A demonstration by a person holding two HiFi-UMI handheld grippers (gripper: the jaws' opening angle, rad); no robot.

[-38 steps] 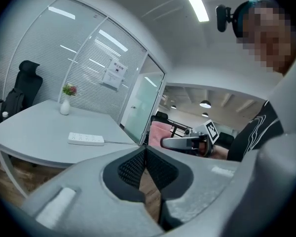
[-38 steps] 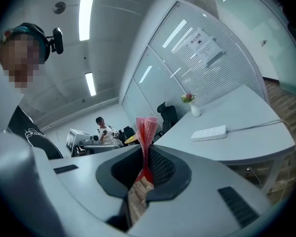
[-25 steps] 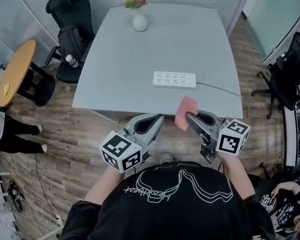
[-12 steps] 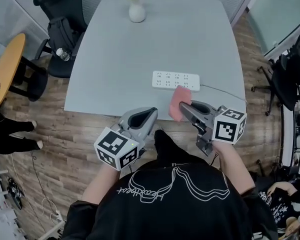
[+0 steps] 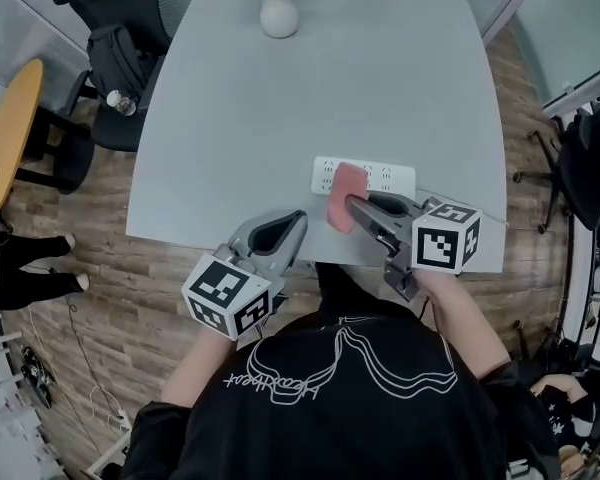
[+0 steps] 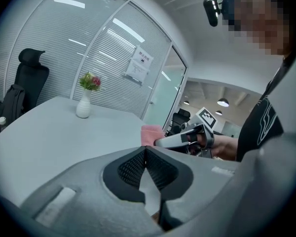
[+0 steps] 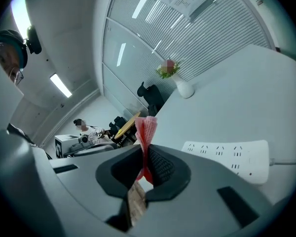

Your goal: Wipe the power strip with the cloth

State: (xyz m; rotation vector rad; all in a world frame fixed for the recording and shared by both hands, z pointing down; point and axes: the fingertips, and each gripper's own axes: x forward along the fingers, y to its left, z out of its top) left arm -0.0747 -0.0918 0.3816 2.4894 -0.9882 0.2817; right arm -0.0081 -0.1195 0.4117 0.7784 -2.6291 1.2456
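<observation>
A white power strip lies near the front right edge of the grey table, its cord running off to the right. My right gripper is shut on a pink cloth, which hangs just above the strip's left end and hides part of it. My left gripper hovers at the table's front edge, left of the cloth, jaws shut with nothing between them. The pink cloth and right gripper also show in the left gripper view.
A white vase with flowers stands at the table's far edge. A black office chair with a bag sits at the left, beside a round wooden table. More chairs stand at the right. Wood floor surrounds the table.
Both grippers have moved forward toward the table. The pink cloth has travelled from off the front edge to over the power strip's left end. The left gripper stays shut.
</observation>
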